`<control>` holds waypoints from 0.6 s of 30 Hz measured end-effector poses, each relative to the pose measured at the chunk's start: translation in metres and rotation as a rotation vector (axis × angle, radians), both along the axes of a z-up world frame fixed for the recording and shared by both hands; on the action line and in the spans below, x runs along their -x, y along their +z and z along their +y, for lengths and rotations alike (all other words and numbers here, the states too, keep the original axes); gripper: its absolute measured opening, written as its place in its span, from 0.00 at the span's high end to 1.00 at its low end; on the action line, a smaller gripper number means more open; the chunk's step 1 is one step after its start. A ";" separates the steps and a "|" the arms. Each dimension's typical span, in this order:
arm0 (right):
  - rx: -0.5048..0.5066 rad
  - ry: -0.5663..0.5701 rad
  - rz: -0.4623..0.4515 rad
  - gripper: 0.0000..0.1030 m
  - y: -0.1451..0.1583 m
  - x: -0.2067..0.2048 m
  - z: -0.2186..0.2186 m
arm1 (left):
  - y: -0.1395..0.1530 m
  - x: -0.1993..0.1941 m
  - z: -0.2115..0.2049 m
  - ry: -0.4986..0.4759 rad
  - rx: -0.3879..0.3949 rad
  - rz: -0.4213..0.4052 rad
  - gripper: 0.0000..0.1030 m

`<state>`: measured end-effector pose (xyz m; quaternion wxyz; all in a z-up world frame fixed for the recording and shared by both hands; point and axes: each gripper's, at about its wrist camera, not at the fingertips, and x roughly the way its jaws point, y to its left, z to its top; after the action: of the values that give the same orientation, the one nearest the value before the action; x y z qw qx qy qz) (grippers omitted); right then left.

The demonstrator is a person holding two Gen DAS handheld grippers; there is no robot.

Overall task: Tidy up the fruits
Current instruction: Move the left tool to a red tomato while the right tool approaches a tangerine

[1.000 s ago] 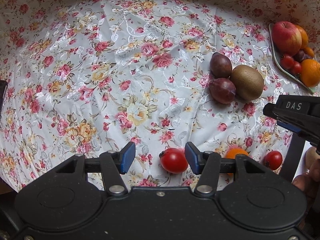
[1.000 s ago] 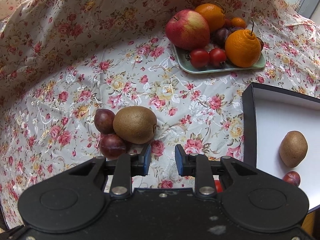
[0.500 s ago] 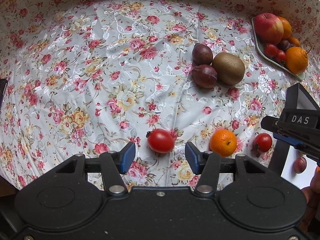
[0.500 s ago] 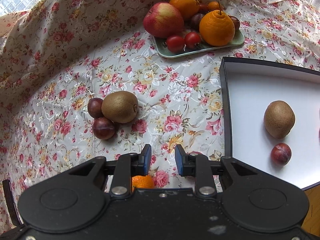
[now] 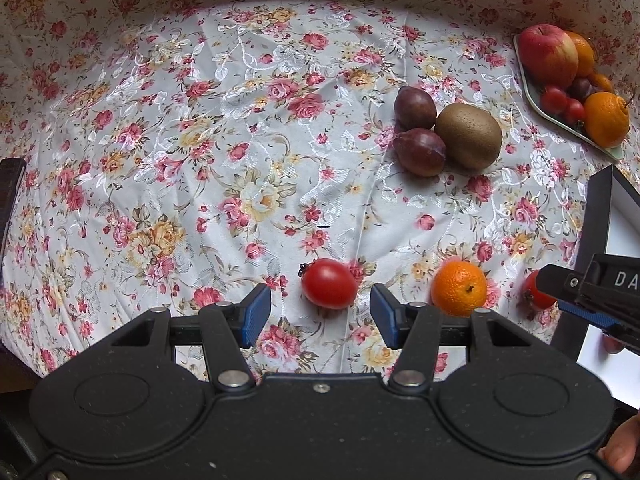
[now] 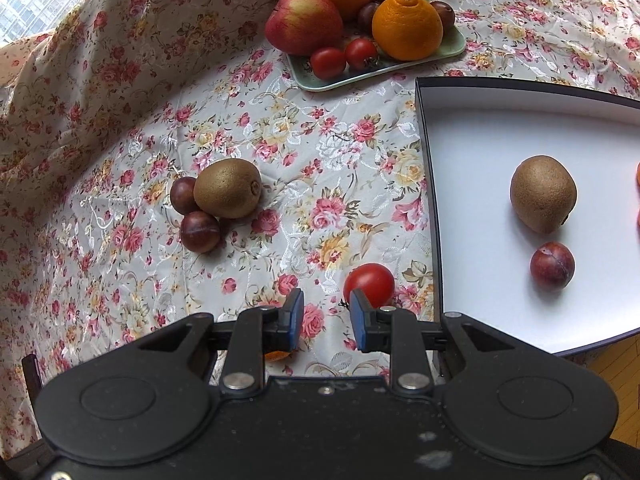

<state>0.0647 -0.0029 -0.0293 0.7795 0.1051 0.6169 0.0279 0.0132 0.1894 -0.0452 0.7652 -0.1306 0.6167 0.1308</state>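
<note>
Left wrist view: left gripper (image 5: 316, 316), jaws apart, empty, cherry tomato (image 5: 329, 283) just ahead; mandarin (image 5: 459, 289) beside; all loose on tablecloth (image 5: 160, 128).

Right wrist view: right gripper (image 6: 325, 317), jaws apart, empty. White tray (image 6: 480, 152) holds kiwi (image 6: 543, 193), plum (image 6: 552, 265); sorting judged barely begun.

Flowered tablecloth (image 5: 200, 128), window with city buildings (image 6: 28, 8), wooden floor (image 6: 616, 364)

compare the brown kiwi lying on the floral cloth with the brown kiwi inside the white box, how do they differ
The brown kiwi on the floral cloth lies on the patterned fabric; the brown kiwi in the white box rests on a plain white floor. The cloth kiwi touches two dark purple plums; the box kiwi stands apart from the single reddish plum near it. The cloth kiwi shows its stem end toward the right; the box kiwi does not. Both are fuzzy, brown and oval.
</note>
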 end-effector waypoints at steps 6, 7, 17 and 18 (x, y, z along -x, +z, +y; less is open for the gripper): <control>-0.012 0.034 0.012 0.74 -0.003 -0.001 0.005 | -0.013 -0.002 0.002 0.012 0.033 0.040 0.42; -0.014 0.041 0.016 0.74 -0.003 -0.001 0.007 | -0.016 -0.002 0.002 0.015 0.037 0.042 0.42; -0.007 0.068 0.030 0.74 -0.007 0.001 0.012 | -0.020 -0.004 0.006 0.037 0.031 0.008 0.42; -0.009 0.067 0.032 0.74 -0.008 0.001 0.012 | -0.021 -0.004 0.007 0.040 0.032 0.009 0.42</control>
<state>0.0637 0.0096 -0.0370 0.7675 0.0881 0.6325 0.0550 0.0175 0.1964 -0.0661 0.7576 -0.1544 0.6193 0.1365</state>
